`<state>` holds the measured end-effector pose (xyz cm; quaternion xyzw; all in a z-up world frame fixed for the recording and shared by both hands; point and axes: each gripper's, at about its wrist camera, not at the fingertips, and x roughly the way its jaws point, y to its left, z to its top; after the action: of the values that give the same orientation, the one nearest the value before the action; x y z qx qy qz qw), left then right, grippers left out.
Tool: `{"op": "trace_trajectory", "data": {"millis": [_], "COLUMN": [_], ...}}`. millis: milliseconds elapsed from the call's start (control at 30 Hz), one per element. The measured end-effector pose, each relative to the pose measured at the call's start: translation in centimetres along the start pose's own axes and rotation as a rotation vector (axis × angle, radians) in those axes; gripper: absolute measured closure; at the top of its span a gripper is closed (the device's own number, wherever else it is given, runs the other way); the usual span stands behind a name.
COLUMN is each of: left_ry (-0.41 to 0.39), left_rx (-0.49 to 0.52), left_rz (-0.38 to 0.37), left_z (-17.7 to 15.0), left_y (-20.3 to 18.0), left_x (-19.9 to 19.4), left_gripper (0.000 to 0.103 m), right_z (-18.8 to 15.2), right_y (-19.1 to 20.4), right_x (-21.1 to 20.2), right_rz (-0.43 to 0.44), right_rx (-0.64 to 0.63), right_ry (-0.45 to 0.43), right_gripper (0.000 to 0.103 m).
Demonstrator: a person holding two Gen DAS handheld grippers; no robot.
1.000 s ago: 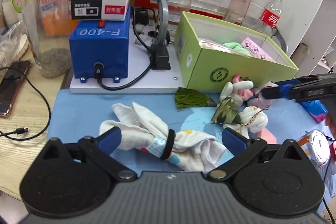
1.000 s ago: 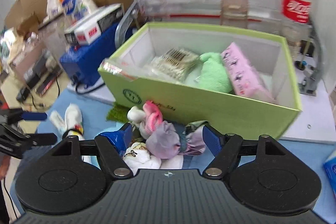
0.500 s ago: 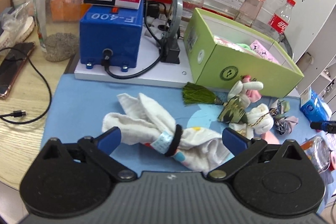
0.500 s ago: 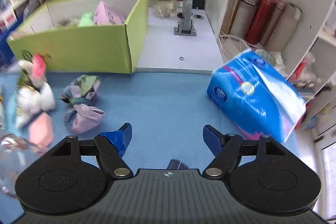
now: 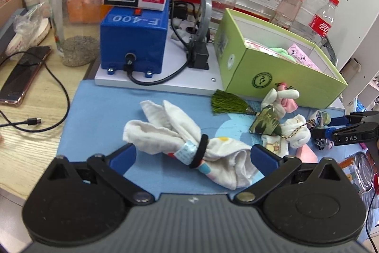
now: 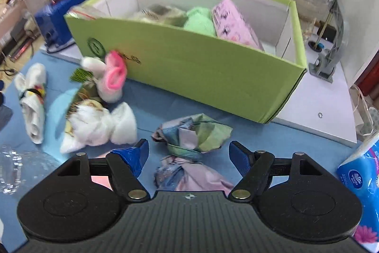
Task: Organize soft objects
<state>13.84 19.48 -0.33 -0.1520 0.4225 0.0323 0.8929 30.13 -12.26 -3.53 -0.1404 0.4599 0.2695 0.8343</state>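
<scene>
Inside green box (image 6: 189, 68), pink packet (image 6: 233, 20), green plush (image 6: 200, 20), perhaps netting.

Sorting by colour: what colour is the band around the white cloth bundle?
Black band, clearest in left wrist view.

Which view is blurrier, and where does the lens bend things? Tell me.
Right wrist view is blurrier: the pink-and-white plush and the green box are smeared by motion, though the right gripper stays crisp. Left wrist view is sharp on the white cloth bundle; its fisheye curves the table edge and the shelf at the right.
</scene>
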Motion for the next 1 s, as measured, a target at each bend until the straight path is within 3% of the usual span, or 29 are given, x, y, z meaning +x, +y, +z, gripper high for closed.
{"op": "trace_trajectory", "data": {"millis": [167, 300, 533, 667, 867, 1000], "left_ry": [0.029, 0.072, 0.067, 0.025, 0.008, -0.011], "left_rx": [-0.096, -0.197, -0.354, -0.44, -0.336, -0.336], "left_rz": [-0.033, -0.045, 0.049, 0.097, 0.17, 0.179], "left_z": [0.4, 0.5, -0.4, -0.3, -0.4, -0.6], "left_y": [0.8, 0.6, -0.6, -0.6, -2.3, -2.3], "left_x": [1.5, 3.4, 5.1, 5.4, 6.0, 6.0], "left_gripper": [0.001, 0.001, 0.001, 0.001, 0.001, 0.001], "right_z": [-1.6, -2.9, -3.3, -3.4, -4.0, -3.8], "right_y": [-2.0, -2.9, -2.7, -2.9, -2.8, -2.9], "right_x": [0.7, 0.3, 0.1, 0.6, 1.1, 1.3], "right_rz": [-0.079, -0.066, -0.055, -0.054, -0.062, -0.073], "right_rx": [0.051, 0.114, 0.099, 0.089, 0.088, 0.103], "right_ry": [0.01, -0.044, -0.079, -0.109, -0.189, -0.193], "right_gripper": [0.042, 0.041, 0.038, 0.035, 0.029, 0.029]}}
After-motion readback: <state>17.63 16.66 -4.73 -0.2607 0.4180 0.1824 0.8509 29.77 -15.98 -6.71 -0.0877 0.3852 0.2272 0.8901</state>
